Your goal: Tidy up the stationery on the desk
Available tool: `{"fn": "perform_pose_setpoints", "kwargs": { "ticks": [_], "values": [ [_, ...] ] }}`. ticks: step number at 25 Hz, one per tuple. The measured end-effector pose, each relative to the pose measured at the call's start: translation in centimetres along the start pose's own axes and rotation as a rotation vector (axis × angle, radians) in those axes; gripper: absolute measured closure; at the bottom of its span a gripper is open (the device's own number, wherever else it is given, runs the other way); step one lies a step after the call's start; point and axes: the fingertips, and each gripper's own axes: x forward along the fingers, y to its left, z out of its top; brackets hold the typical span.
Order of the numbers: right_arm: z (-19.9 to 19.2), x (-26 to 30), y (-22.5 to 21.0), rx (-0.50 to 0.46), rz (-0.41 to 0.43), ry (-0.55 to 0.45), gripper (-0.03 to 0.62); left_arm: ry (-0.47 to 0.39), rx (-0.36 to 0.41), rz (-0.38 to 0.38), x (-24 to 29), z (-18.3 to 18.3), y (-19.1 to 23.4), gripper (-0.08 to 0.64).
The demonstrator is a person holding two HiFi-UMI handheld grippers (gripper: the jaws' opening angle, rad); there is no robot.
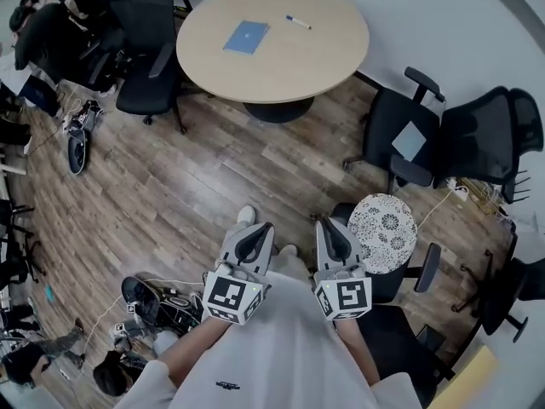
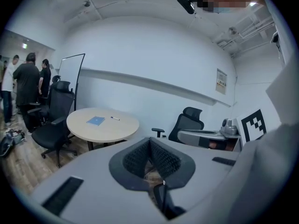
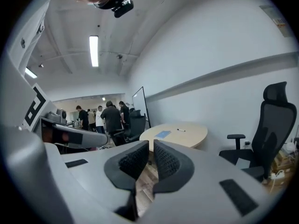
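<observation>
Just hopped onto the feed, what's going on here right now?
Nothing is being handled yet. The person stands on the wooden floor, some way back from the round table, with the left gripper and the right gripper held out in front. Both grippers are shut and empty. A blue notebook and a pen lie apart on the table, untouched.

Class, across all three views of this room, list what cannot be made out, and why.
Pen on the round table: too small in every view to tell whether capped.
Blue item on that table: notebook or folder, too small to tell.
Pale sheet on the black chair: head view only, too small to identify.
People at the head view's left edge: cut off by the frame.
</observation>
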Motion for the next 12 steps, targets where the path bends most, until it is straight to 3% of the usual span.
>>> {"fn": "perform_pose_setpoints", "kwargs": {
  "ticks": [6,12],
  "values": [
    [-0.7,2.2,-1.6,0.031,-0.056,0.061,0.538,0.010,-0.008,-0.018,2.2,0.8,1.1,0.541],
    [-1.5,7.2,-2.2,0.031,-0.095,0.114,0.538,0.026,-0.049,-0.052,6.4,1.4,5.9,0.541]
  ]
}}
